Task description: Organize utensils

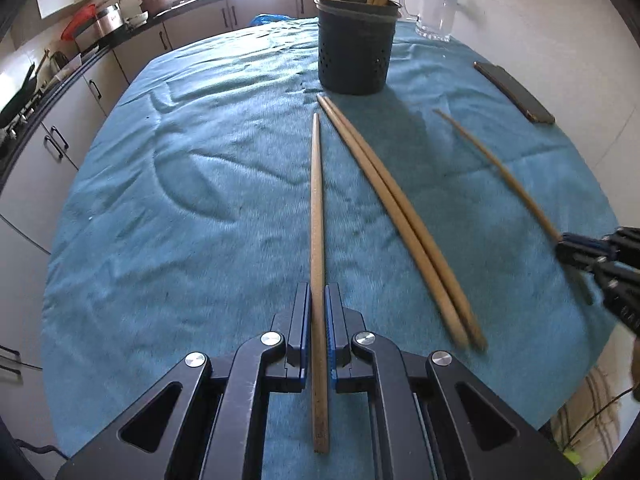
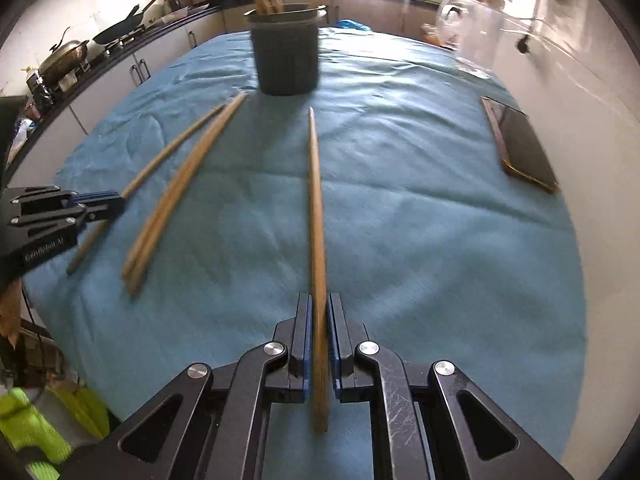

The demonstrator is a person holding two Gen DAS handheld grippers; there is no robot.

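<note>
**Each tongs clamps one chopstick, two more wait**

The counter (image 1: 168, 184) wears a teal cloth, napped and wrinkled, soft enough to keep round sticks from rolling. At its far end stands the holder (image 1: 354, 48), a dark perforated tub with wooden sticks already upright in it: the likely home for the rest, set within reach of both hands. Beside it is a clear glass mug (image 1: 434, 8), and a flat dark slab (image 1: 516, 92), perhaps a phone, lies near the right edge.

The left tongs (image 1: 319, 312) are clenched on a chopstick (image 1: 317, 200), gripped near its blunt end so the tapered tip leads toward the holder. The right tongs (image 2: 319, 320) grasp another chopstick (image 2: 316, 200) the same way. Between them a pair (image 1: 400, 216) lies touching on the cloth, smooth pale wood, slim and tapered, pointing at the holder.
</note>
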